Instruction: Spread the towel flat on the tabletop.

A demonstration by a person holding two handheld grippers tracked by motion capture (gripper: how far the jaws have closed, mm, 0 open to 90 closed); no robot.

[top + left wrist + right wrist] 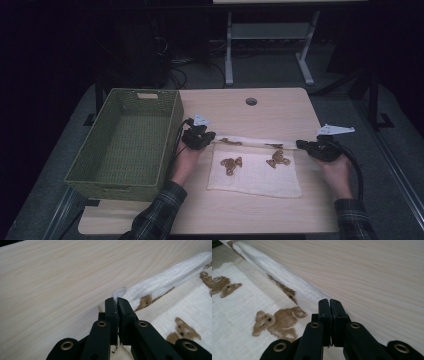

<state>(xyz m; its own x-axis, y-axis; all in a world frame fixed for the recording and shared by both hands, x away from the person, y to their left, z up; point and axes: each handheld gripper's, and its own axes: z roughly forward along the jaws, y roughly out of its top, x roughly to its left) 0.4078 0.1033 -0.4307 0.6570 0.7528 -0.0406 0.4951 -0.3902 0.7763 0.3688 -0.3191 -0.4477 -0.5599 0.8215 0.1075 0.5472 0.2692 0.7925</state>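
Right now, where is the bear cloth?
In the high view the bear cloth lies flat mid-table, right of the green basket, its far edge pinched between both grippers.

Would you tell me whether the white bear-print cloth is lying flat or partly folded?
Partly folded: the white bear-print cloth has its far edge lifted and turned over between both claws.

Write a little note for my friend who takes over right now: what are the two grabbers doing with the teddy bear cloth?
Left gripper: shut on the far left corner of the teddy bear cloth.
Right gripper: shut on the cloth's far right corner.
Cloth: lies on the table, its far edge lifted and turned over toward the person.
Green basket: stands at the table's left end, nothing in it.
Done: both far corners gripped, the fold begun.
Left: probably bring the far edge to the near edge, then perhaps put the cloth in the basket.
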